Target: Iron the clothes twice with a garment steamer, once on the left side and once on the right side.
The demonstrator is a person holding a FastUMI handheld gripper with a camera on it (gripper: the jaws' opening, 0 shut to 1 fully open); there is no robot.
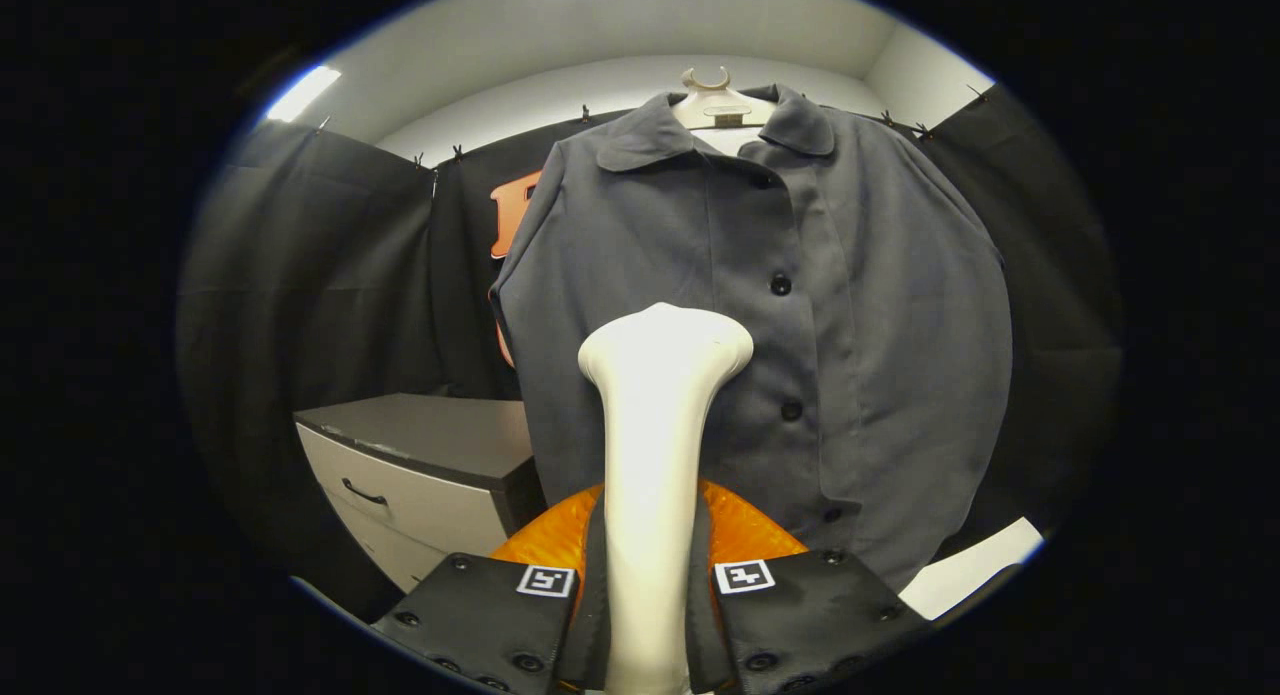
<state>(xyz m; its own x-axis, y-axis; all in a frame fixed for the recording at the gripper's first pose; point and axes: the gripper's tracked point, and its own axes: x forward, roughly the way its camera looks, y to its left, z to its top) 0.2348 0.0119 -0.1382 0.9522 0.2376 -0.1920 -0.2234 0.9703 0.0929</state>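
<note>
Steamer (655,455) handle base hidden between claw (648,615) fingers; nozzle face turned away, unseen. Orange body (745,530) of steamer mostly covered by handle and fingers. Shirt (850,305) lower front hidden behind steamer; hem partly behind right finger. Hanger (712,100) mostly inside collar. Drawer cabinet (420,475) right end hidden behind shirt, lower part cut off.

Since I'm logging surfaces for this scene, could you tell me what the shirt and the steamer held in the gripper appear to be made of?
Grey shirt: apparently woven cloth, matte; it drapes in soft folds from the hanger.
Garment steamer: probably smooth cream plastic with a slight sheen; its rounded head catches the light. The gripper is shut on its handle, both fingers pressing.
</note>
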